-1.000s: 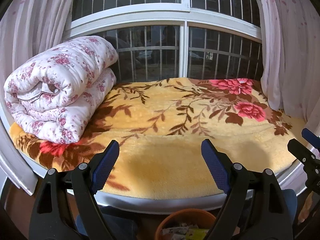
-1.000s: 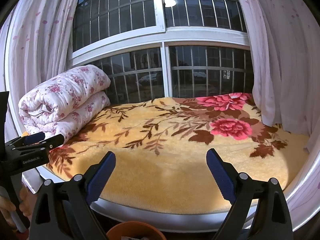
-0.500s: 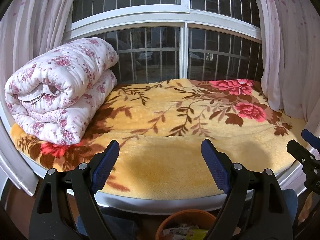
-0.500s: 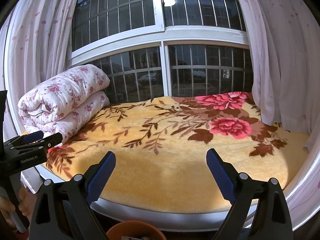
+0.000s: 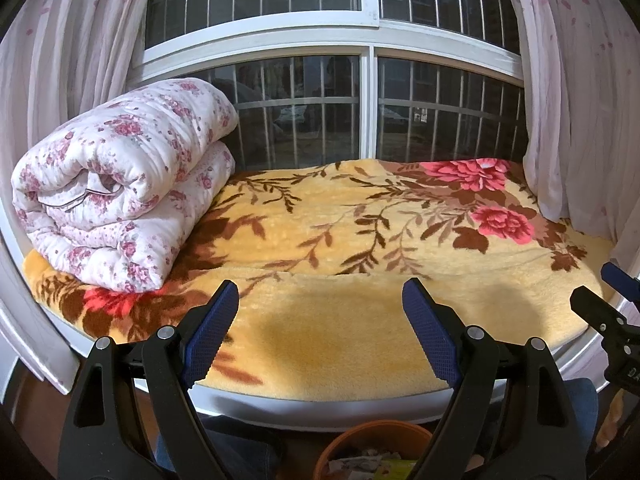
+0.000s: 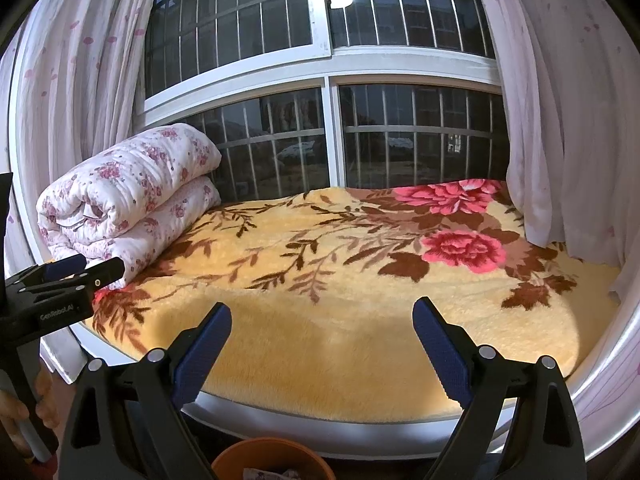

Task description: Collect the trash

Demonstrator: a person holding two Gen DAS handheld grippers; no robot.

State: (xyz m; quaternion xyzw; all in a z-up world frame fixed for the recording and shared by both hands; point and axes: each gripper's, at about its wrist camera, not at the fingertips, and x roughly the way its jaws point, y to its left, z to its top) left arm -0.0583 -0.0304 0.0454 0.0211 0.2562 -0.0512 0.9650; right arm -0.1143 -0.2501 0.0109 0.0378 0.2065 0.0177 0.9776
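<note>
Yellow plush everywhere: a floral blanket point(image 5: 328, 240) covers the whole window ledge, brown vines running across it and pink roses blooming toward its right end. Behind it the barred window point(image 6: 332, 120) shows dark glass, with sheer pink-spotted curtains point(image 6: 560, 100) hanging on both sides. At the left end a rolled white quilt point(image 5: 120, 200) with small pink flowers sits right on the blanket, up near the glass. Now the tools: the left tool point(image 5: 320, 312) hangs in front of the ledge with its blue-padded fingers spread wide, nothing between them. The right tool point(image 6: 322, 334) hovers just beside it, its fingers equally spread and bare. Down below, near the bottom edge in both views, there's an orange bin point(image 5: 374, 446) standing beneath the ledge rim. Crumpled paper scraps point(image 5: 364, 465), the trash, lie inside it, only partly in sight between the tool arms.
</note>
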